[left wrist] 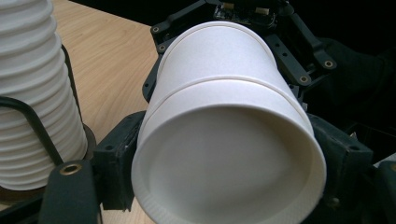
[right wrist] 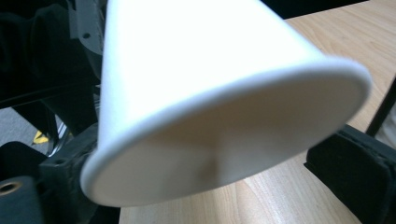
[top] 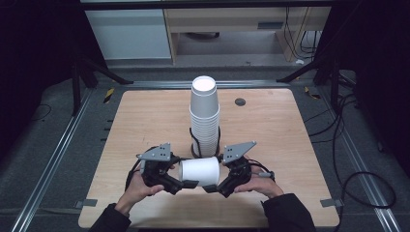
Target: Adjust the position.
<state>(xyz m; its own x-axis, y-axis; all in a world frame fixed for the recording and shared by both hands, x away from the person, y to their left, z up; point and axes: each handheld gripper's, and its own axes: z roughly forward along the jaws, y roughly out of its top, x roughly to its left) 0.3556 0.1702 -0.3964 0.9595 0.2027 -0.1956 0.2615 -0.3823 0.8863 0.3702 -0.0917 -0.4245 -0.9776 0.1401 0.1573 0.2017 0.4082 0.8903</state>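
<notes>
- The paper cups (top: 199, 170), apparently two nested, lie sideways just in front of the cup stack (top: 205, 116), off the worktop (top: 270, 130), likely for pulling apart.
- Left tongs (top: 189, 183) pinch the rim end (left wrist: 224, 186); right tongs (top: 211, 188) flank the other end, grip unclear.
- Both hands angle inward toward the stack, forearms low.

Grey floor (top: 43, 159), pale cabinet (top: 128, 34) behind table

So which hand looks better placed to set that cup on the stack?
Probably left. The left tongs sit against both sides of the cup, and the stack stands close beside them. The right tongs seem to leave a gap on one side.
</notes>
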